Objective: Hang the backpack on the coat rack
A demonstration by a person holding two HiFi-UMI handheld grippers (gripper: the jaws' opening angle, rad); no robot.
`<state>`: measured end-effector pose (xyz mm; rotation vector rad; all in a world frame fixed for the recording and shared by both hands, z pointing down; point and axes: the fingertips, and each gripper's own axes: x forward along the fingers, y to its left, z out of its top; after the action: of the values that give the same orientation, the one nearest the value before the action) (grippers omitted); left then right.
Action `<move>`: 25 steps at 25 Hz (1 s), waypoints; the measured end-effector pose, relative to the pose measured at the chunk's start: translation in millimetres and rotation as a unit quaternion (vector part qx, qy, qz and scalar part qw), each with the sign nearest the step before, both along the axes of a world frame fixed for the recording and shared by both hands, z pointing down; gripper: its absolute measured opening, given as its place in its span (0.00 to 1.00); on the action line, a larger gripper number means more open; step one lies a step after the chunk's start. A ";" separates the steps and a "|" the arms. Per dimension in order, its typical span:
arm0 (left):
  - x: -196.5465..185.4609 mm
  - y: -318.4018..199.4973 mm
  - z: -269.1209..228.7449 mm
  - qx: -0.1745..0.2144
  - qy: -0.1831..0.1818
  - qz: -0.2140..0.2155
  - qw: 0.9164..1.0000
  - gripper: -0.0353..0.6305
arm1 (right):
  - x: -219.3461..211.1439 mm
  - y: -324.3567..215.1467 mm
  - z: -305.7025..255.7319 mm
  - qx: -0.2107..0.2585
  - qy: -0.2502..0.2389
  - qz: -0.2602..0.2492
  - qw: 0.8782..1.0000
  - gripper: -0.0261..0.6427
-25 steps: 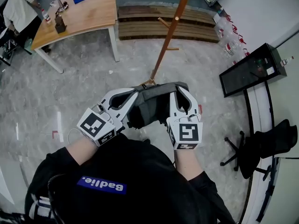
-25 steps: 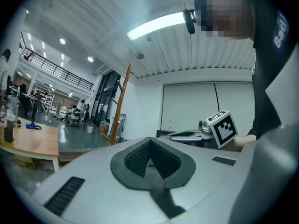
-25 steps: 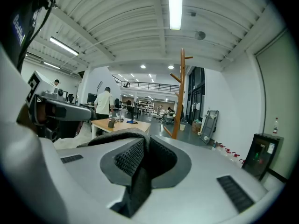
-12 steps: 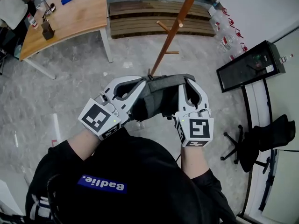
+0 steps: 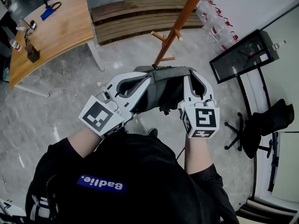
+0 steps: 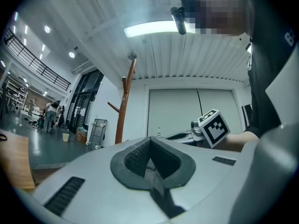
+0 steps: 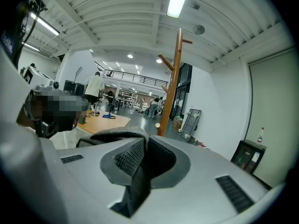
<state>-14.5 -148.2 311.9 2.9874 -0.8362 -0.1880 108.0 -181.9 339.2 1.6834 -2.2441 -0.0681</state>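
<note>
I hold the grey backpack [image 5: 161, 91] up in front of me by its top strap. In the head view my left gripper [image 5: 148, 80] is shut on the strap's left end and my right gripper [image 5: 187, 77] on its right end. The wooden coat rack [image 5: 181, 24] stands just beyond the backpack, with short pegs [image 5: 161, 35] sticking out of its pole. In the left gripper view the jaws [image 6: 150, 146] pinch a dark strap [image 6: 156, 185], and the rack [image 6: 124, 107] rises ahead at the left. In the right gripper view the jaws [image 7: 144, 146] clamp the grey strap [image 7: 135, 181], with the rack [image 7: 172, 80] straight ahead.
A wooden table [image 5: 56, 29] stands at the upper left, with a slatted wooden bench [image 5: 135, 15] behind the rack. At the right are a black cabinet [image 5: 240, 55], a row of bottles [image 5: 212, 20] and a black office chair [image 5: 261, 125]. People stand far off in the hall.
Both grippers have carried the backpack forward toward the coat rack and a little higher. The rack's pole and pegs now lie closer above the backpack.
</note>
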 end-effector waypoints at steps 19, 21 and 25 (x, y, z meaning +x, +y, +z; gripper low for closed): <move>8.3 -72.5 23.1 -0.039 0.000 -0.062 0.997 0.07 | 18.7 -102.7 -10.4 -0.028 0.034 -0.038 0.998 0.09; 9.0 -75.0 26.1 -0.043 0.003 -0.061 0.997 0.07 | 18.5 -108.1 -9.7 -0.035 0.047 -0.042 0.997 0.09; 10.9 -77.5 31.9 -0.050 0.006 -0.056 0.997 0.07 | 20.0 -115.9 -4.9 -0.060 0.078 -0.053 0.994 0.09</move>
<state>-3.6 -225.7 343.8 2.8461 -0.9824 -0.1607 128.0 -297.8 334.3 1.4449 -2.1738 -0.0856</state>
